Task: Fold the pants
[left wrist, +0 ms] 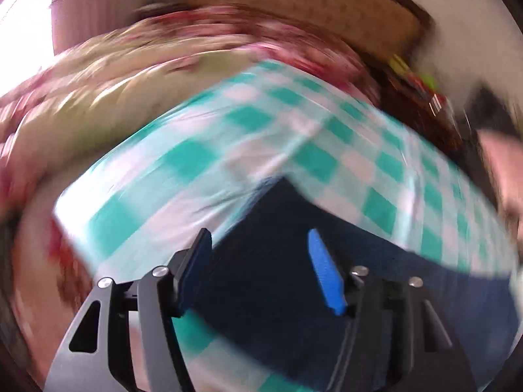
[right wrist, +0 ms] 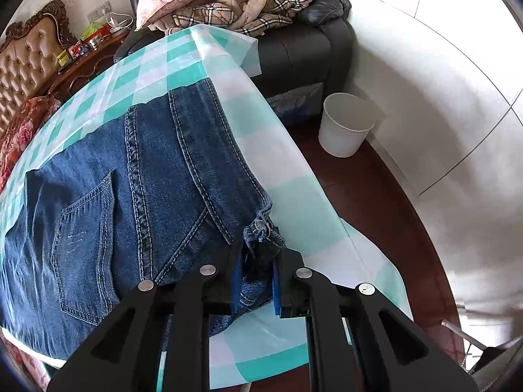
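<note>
The jeans (right wrist: 137,196) lie flat on a table covered with a green and white checked cloth (right wrist: 287,176). They take up most of the near part of the table, and one back pocket (right wrist: 85,241) faces up on the left side. The stitched seams run from the near side toward the far edge of the table.

The right gripper (right wrist: 256,285) is pressed together on a bunched corner of the jeans at the near right edge of the table. The denim fills the space between its blue pads (right wrist: 236,281), and a frayed bit of fabric sticks out just beyond them.

The left gripper (left wrist: 261,254) is spread, with nothing between its fingers (left wrist: 323,268). Its view is much blurred. Under it I see dark denim, and the checked cloth lies beyond and to both sides.

To the right of the table a white bin (right wrist: 346,124) stands on the dark floor. Behind the table there is a black sofa (right wrist: 300,55) with pillows and a plaid blanket (right wrist: 248,3) piled on it. At the far left stands a tufted headboard (right wrist: 26,62).
</note>
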The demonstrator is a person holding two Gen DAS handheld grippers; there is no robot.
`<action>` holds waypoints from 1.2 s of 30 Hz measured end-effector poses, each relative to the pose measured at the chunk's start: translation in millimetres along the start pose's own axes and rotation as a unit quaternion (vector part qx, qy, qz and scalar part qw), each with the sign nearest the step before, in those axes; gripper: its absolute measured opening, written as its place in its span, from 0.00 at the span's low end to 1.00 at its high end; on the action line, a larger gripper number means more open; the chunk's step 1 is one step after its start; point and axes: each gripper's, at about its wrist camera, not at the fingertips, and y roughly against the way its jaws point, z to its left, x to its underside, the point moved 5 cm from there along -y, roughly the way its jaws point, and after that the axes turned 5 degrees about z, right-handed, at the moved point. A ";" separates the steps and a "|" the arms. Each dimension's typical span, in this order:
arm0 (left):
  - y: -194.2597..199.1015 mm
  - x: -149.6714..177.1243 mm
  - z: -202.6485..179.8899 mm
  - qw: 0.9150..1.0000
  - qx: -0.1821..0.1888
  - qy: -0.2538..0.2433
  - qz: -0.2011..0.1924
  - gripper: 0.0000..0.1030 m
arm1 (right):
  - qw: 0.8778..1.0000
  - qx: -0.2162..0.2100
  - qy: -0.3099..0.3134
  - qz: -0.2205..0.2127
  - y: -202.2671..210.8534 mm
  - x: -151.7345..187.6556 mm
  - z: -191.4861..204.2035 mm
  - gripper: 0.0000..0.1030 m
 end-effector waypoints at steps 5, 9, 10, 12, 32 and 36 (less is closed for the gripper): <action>-60.5 -32.9 -2.7 0.992 -0.057 -0.088 0.069 0.38 | 1.000 0.016 0.010 0.004 0.0 -1.4 1.7 0.10; -58.0 -46.9 -3.6 0.992 -0.074 -0.085 0.054 0.03 | 1.000 0.023 0.019 0.010 -0.8 -4.8 2.0 0.22; -48.6 -51.4 0.2 0.986 -0.143 -0.078 0.022 0.05 | 0.999 0.024 0.020 0.010 -0.9 -5.5 1.8 0.23; -32.6 -51.4 2.1 0.988 -0.149 -0.036 -0.011 0.43 | 0.999 0.026 0.022 0.013 -0.4 -6.2 1.4 0.24; -48.6 82.1 -392.0 0.899 0.205 -0.386 0.020 0.08 | 0.953 -0.036 0.279 -0.110 21.1 -49.3 174.8 0.33; -11.1 104.8 -416.5 0.862 0.272 -0.427 0.023 0.10 | 0.950 -0.024 0.295 -0.100 -15.7 -61.1 189.5 0.33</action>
